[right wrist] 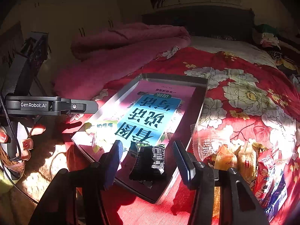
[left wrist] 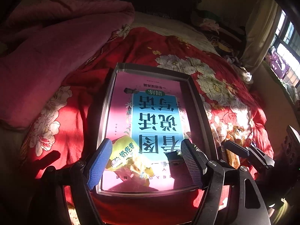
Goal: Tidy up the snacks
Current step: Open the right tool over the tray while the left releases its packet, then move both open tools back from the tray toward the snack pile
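On the bed, both snacks sit in the tray [right wrist: 203, 86]: yellow packet [left wrist: 129, 157] between the left gripper [left wrist: 144, 163] pads, black packet [right wrist: 150, 161] between the right gripper [right wrist: 148, 159] pads. Both grippers released, nothing held. Lift straight clear to avoid dragging wrappers. Remaining snack pile [right wrist: 243, 159] lies right of the tray; pick singles.

Lying in one metal tray [right wrist: 203, 82]: one book [right wrist: 150, 112], one yellow-green snack packet [right wrist: 102, 129], one black snack packet [right wrist: 150, 161]; beside it, one heap of snacks [right wrist: 243, 157].
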The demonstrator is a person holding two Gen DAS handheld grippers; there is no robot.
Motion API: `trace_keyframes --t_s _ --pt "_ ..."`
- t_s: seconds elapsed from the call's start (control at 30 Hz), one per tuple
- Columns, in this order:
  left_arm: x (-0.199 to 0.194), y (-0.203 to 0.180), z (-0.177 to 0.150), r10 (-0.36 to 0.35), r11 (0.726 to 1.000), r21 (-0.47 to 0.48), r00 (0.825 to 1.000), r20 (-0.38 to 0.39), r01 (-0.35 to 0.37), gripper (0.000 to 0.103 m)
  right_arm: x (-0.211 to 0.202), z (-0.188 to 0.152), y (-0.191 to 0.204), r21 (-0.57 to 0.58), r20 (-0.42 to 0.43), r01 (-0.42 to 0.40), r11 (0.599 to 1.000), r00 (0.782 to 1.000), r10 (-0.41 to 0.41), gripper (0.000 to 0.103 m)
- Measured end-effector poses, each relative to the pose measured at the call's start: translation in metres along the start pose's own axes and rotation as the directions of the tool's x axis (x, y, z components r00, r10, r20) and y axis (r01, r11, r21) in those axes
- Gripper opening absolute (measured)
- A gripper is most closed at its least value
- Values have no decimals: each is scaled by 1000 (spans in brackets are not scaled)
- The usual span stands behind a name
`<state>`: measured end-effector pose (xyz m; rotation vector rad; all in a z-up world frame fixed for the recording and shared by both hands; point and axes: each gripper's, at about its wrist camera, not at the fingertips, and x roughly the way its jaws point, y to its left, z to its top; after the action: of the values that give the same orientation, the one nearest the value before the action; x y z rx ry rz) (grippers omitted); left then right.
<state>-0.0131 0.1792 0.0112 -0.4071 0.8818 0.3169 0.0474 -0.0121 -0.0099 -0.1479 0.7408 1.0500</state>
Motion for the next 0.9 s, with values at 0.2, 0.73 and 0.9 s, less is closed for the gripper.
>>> trace_keyframes --t_s 0.2,0.73,0.9 --pt "-14 -7 5 -15 1000 4 999 34 15 78 -7 5 -4 15 28 4 1000 1000 -4 58" --pt "-30 -38 0 -83 996 47 996 45 81 80 -36 6 -14 28 92 64 998 994 -66 65" --pt "-34 -47 -2 -102 993 62 994 47 99 80 -47 5 -16 21 110 98 995 989 -100 65"
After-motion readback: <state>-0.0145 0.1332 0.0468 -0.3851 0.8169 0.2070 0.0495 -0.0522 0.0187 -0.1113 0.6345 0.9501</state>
